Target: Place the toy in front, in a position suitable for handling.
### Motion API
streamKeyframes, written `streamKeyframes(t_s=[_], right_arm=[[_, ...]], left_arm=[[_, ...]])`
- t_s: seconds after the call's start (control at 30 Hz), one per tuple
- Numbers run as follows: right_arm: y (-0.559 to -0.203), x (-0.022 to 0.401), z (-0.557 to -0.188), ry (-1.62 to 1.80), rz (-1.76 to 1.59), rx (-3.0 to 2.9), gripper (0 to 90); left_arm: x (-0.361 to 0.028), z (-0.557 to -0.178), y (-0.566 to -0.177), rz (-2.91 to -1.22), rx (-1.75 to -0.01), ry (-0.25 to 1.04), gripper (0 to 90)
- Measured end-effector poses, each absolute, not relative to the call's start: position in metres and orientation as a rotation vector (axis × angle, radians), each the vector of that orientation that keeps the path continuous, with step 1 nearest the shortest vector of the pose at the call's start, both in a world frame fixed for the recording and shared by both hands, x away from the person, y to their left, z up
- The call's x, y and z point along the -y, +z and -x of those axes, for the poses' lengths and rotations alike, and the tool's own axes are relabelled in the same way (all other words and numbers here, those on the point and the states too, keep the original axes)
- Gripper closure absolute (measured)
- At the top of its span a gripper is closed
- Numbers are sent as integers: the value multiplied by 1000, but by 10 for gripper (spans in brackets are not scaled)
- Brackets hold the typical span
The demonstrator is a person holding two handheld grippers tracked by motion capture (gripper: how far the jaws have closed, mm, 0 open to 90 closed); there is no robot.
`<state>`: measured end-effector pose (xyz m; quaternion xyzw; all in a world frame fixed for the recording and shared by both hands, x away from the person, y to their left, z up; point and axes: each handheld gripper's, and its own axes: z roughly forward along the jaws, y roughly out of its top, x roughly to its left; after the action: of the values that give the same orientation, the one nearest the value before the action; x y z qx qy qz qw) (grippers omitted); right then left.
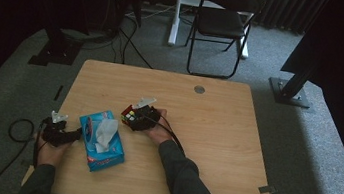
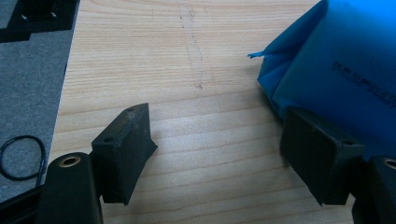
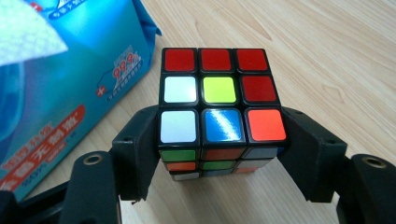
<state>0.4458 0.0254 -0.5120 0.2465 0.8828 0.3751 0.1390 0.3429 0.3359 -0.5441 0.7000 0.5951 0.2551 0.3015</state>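
Note:
A scrambled Rubik's cube (image 1: 129,115) (image 3: 219,88) rests on the wooden table (image 1: 215,133) just right of a blue tissue pack (image 1: 103,146) (image 3: 56,98). My right gripper (image 1: 134,117) (image 3: 222,154) reaches in from the right, and its two black pads lie against the cube's opposite sides. At the table's left edge my left gripper (image 1: 73,135) (image 2: 215,154) rests low with its jaws wide apart and only bare wood between them. Its right jaw sits close beside the tissue pack (image 2: 341,60).
A white tissue (image 1: 105,131) sticks up from the top of the pack. A round grommet (image 1: 199,89) sits near the table's far edge. A black folding chair (image 1: 222,23) and stand bases are on the carpet beyond the table.

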Motion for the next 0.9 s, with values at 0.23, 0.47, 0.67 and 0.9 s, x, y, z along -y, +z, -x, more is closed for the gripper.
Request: streamKeyframes(t_s=[0.23,0.47,0.67,0.9], right_arm=[[-512,-13,-436,1082,-725,-2540,334],[-512,3,-430,1063,-753,-2531,334],[-511,17,-426,1050,-784,-2524,334],[-511,31,-420,1036,-809,-2518,333]], left_arm=[[-336,-343,-544,-1861,-1578,680,252],[-335,-343,-544,-1863,-1579,685,252],[-335,-343,-544,-1863,-1579,685,252],[-335,-343,-544,-1864,-1579,685,252]])
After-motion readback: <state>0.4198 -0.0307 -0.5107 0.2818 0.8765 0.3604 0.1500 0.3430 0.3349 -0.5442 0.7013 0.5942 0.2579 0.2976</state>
